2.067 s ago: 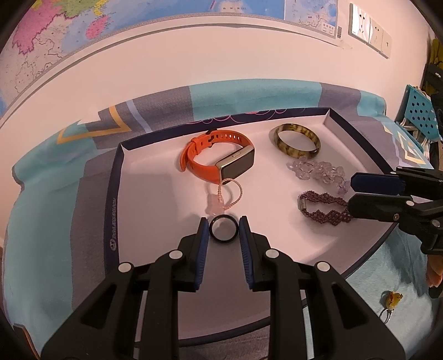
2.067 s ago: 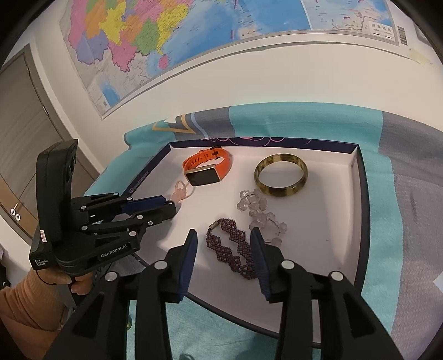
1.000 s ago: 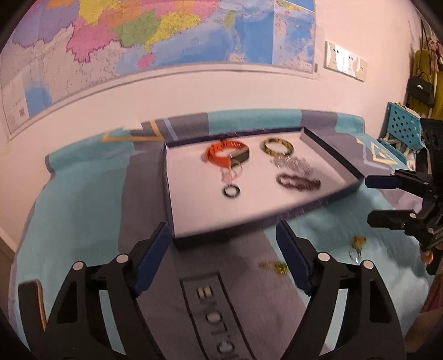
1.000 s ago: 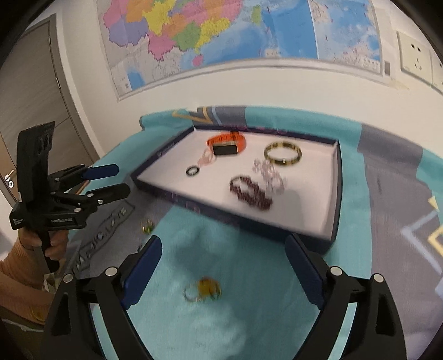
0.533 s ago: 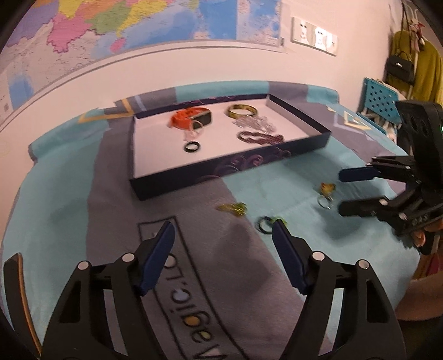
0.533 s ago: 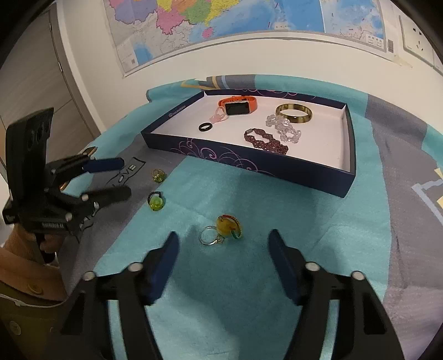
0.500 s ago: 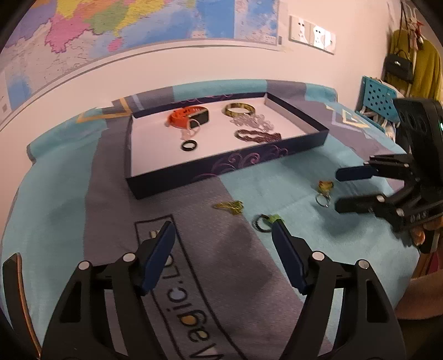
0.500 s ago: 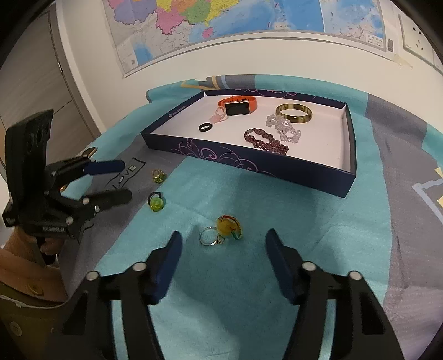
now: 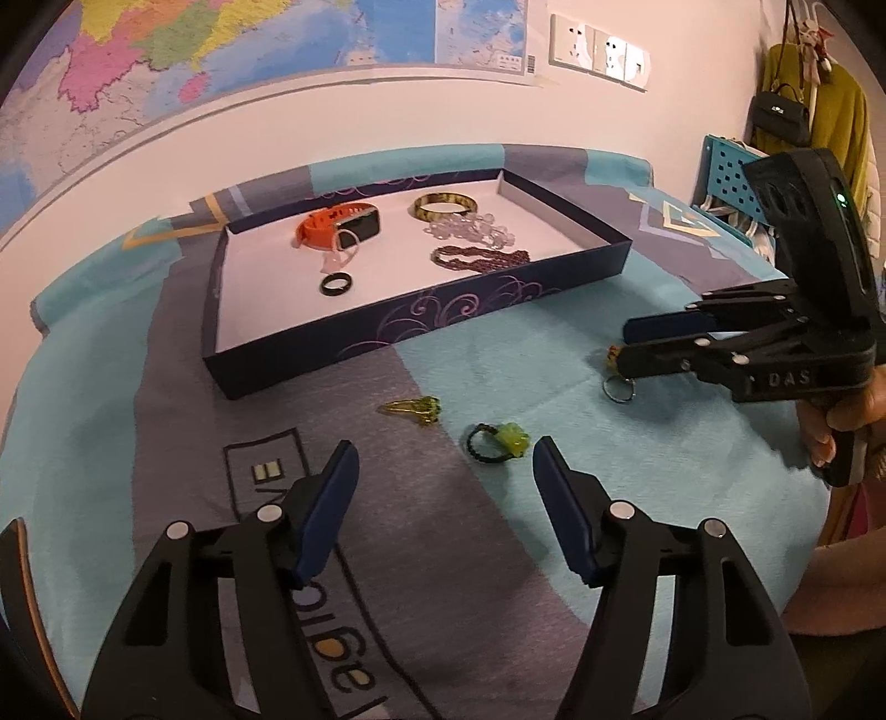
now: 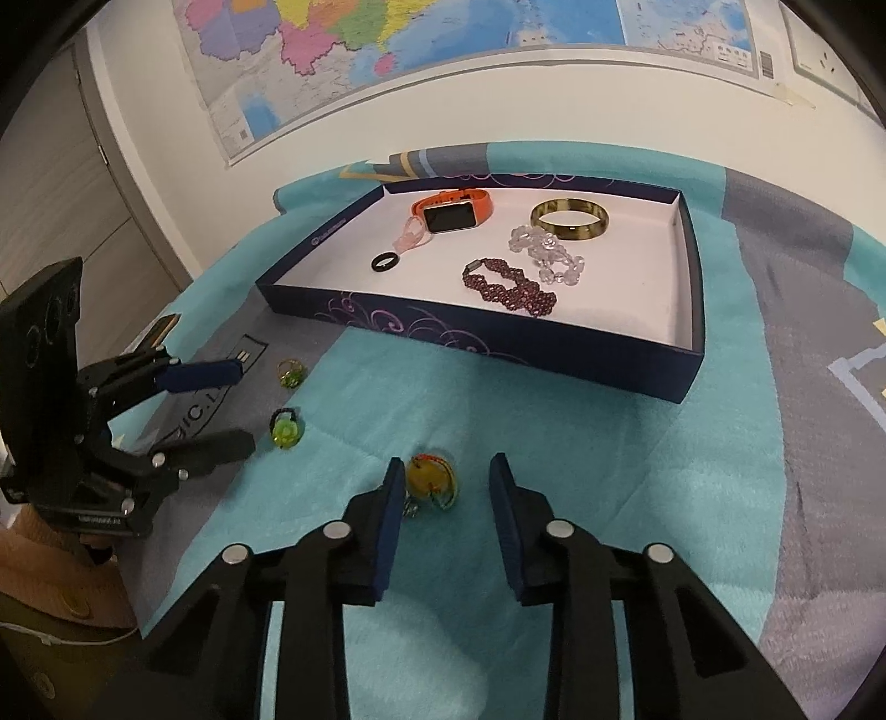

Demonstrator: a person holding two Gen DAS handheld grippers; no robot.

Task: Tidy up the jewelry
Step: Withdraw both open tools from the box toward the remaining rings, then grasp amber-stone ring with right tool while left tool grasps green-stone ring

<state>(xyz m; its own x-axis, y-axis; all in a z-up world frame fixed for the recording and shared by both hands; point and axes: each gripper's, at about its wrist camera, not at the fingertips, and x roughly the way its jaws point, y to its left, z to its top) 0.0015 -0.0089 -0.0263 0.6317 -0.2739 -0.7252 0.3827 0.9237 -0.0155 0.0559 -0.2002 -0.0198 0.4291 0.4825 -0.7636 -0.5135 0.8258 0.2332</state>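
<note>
Covering the table: a teal and grey cloth (image 10: 554,443) was spread under everything.
Map: a coloured map (image 10: 387,50) was pinned on the wall behind.
Box: a dark blue box (image 10: 554,343) with a white floor was set on the cloth, towards the wall.
Left gripper: the left gripper (image 9: 443,471) was held over the grey part of the cloth, its fingers wide apart and closing, with nothing between them; a green ring lay just ahead of the tips.
Right gripper: the right gripper (image 10: 446,487) was held low over the teal cloth, its fingers closing around a yellow ring; the left finger was at or close to the charm, the right one stood clear.
Watch: an orange watch (image 10: 451,213) was laid in the box near the back wall.
Bangle: a brown bangle (image 10: 570,220) was laid in the box, to the right of the watch.
Bracelets: a clear bead bracelet (image 10: 545,255) and a maroon bracelet (image 10: 509,288) were laid side by side in the box; a pink one (image 10: 412,238) touched the watch.
Black ring: a black ring (image 10: 385,261) was laid in the box near the pink bracelet.
Yellow ring: the yellow ring (image 10: 429,482) lay on the cloth, outside the box.
Green ring: the green ring (image 9: 501,440) lay on the cloth, outside the box.
Clip: a yellow-green clip (image 9: 412,410) lay on the cloth between the green ring and the box.
</note>
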